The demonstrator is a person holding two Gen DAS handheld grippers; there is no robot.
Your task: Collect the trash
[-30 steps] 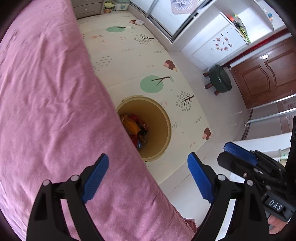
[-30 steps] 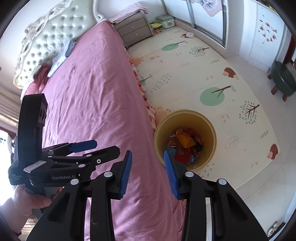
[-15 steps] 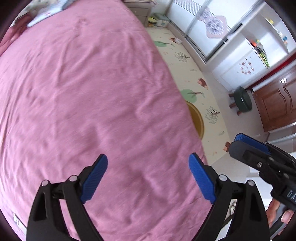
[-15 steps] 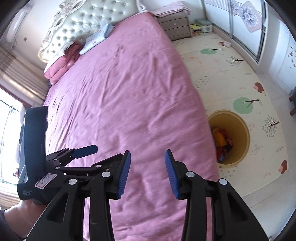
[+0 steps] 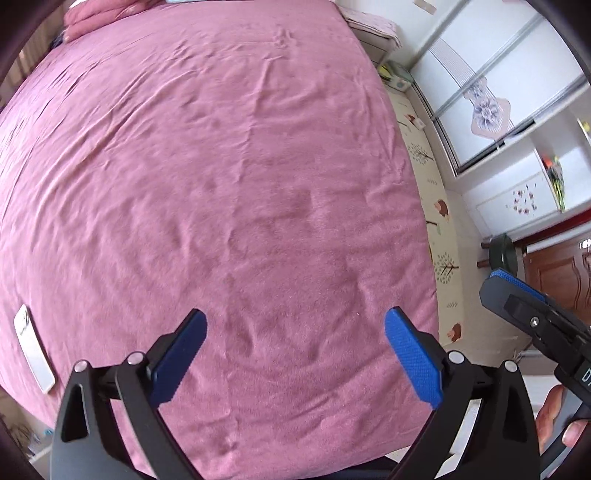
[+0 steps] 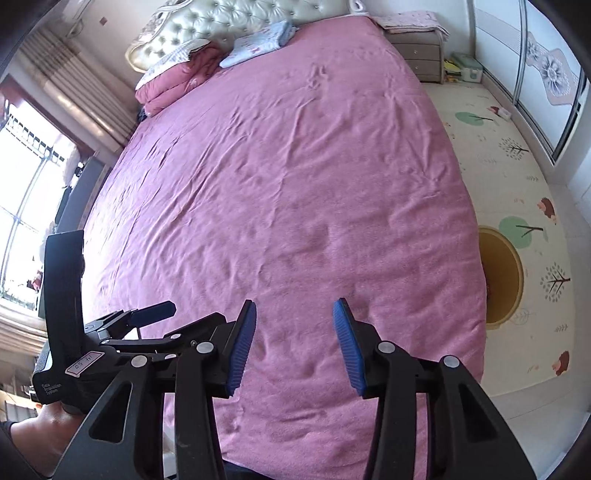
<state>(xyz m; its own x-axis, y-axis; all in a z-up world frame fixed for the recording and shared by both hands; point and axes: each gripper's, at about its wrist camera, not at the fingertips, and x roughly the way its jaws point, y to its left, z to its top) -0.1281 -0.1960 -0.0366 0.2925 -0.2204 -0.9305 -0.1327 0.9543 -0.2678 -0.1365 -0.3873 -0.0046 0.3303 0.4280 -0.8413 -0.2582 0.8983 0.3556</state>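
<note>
Both the left gripper [image 5: 293, 354] and right gripper [image 6: 293, 347] hang empty, jaws opening, over the bed [image 6: 295, 184]; the phone [image 5: 33, 350] at nine o'clock risks being binned as trash.

A wide bed [image 6: 288, 192] under a creased pink cover, folded bedding [image 6: 173, 79] by the headboard [image 6: 236, 22], a phone [image 5: 34, 349] near its edge, a patterned play mat [image 6: 517, 166] alongside.

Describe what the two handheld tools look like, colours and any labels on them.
Both are black plastic frames with silver rivets and ribbed blue pads. The left tool carries a pink handwritten sticker and small white print; the right tool has a white label partly cut off.
</note>
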